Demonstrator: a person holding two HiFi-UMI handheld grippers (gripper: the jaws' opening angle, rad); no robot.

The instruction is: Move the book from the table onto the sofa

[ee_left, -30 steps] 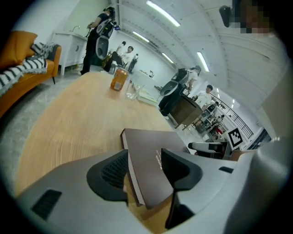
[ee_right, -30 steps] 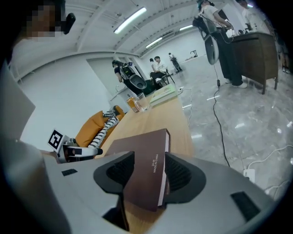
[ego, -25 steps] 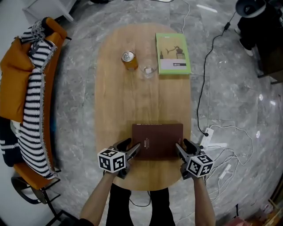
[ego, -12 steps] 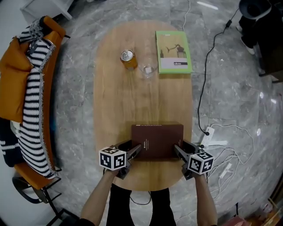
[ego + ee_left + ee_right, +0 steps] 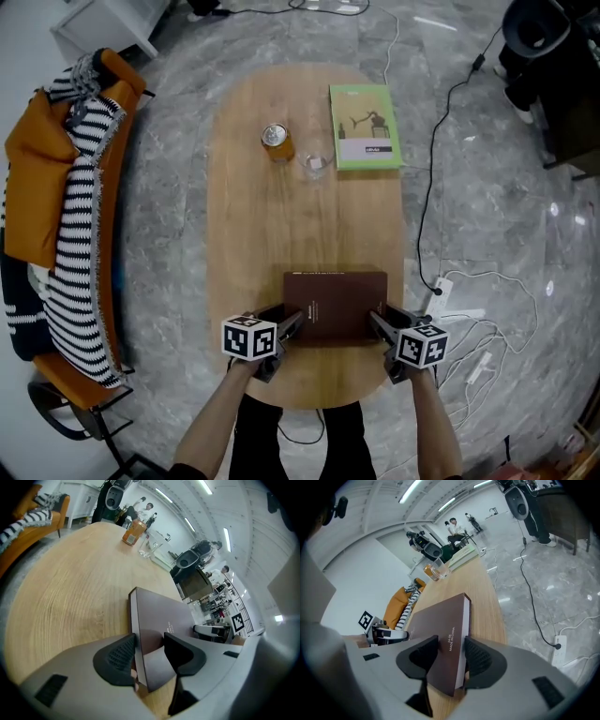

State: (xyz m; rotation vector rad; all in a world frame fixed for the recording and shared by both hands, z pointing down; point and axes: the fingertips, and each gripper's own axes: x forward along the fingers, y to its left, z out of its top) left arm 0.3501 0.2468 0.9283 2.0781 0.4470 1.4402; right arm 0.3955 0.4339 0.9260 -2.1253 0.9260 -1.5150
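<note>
**Jaws pinch down on the book's near corners**

Both sets of jaws have just been closing, and the tips now sit tighter than a second ago against the dark brown hardcover book (image 5: 335, 302). It lies at the near end of the oval wooden table (image 5: 300, 225). The left gripper (image 5: 286, 324) clamps its near-left corner and the right gripper (image 5: 379, 324) its near-right, pads on cover and underside. Whether the near edge has left the wood yet is hard to say.

The danger is those corner-only holds: the far end could sag and slide out, or the book could twist if one hand leads.

Room looks good. There's bare table to the left, and the orange drink can (image 5: 276, 141) and clear glass (image 5: 315, 166) stand well apart at the far end. Open floor leads to the orange sofa (image 5: 33, 178), where the black-and-white striped throw (image 5: 80, 234) makes a lumpy landing.
</note>
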